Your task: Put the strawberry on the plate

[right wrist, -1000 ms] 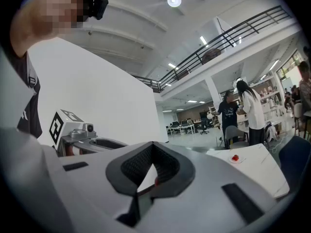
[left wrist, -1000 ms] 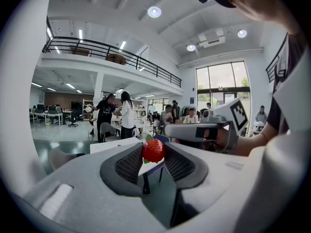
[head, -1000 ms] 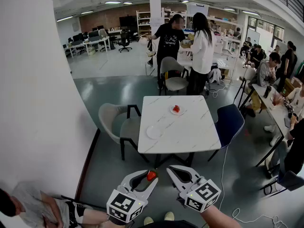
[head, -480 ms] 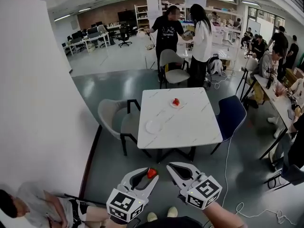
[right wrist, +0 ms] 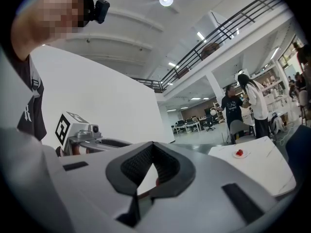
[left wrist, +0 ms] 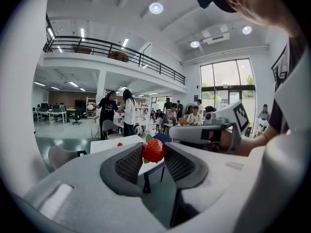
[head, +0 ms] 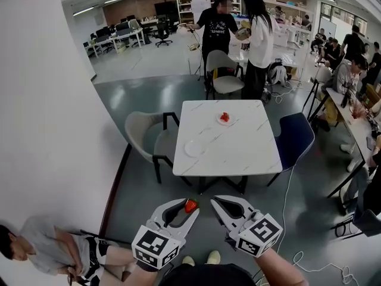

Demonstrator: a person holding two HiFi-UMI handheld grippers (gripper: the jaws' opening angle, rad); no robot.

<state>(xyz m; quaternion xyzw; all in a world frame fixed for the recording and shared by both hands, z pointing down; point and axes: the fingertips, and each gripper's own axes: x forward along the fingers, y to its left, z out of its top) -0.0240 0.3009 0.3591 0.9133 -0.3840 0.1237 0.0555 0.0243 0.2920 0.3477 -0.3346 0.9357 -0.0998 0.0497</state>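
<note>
Your left tool [head: 189, 208] is clenched on the small red strawberry [head: 190, 205]. In the left gripper view the berry sits right at the tips, pinched between the two dark pads, with its green leaf poking out. Your right tool [head: 215, 201] is squeezed closed with nothing in it. It hangs just beside the left one.

Not much has changed in the last second. The strawberry has stayed in the same spot in the left tool, and both tools have kept their places side by side. The square white stone-look tabletop [head: 238, 154] now looks a little bigger and sits a little higher in the head view. So I think you have stepped a bit closer, but only a bit. You are still well away from it, with grey floor [head: 149, 195] between you and the nearest edge.

The empty white round plate [head: 193, 148] lies near the left edge of the tabletop. Farther back, a second red strawberry [head: 224, 117] already sits on a small white plate [head: 219, 121].

So the carrying part is under way and the putting-down part has not begun. You need to walk up to the tabletop, reach the left tool over the empty plate and let go. Hold the berry gently, because it may be soft or slip out at the tips.
</note>
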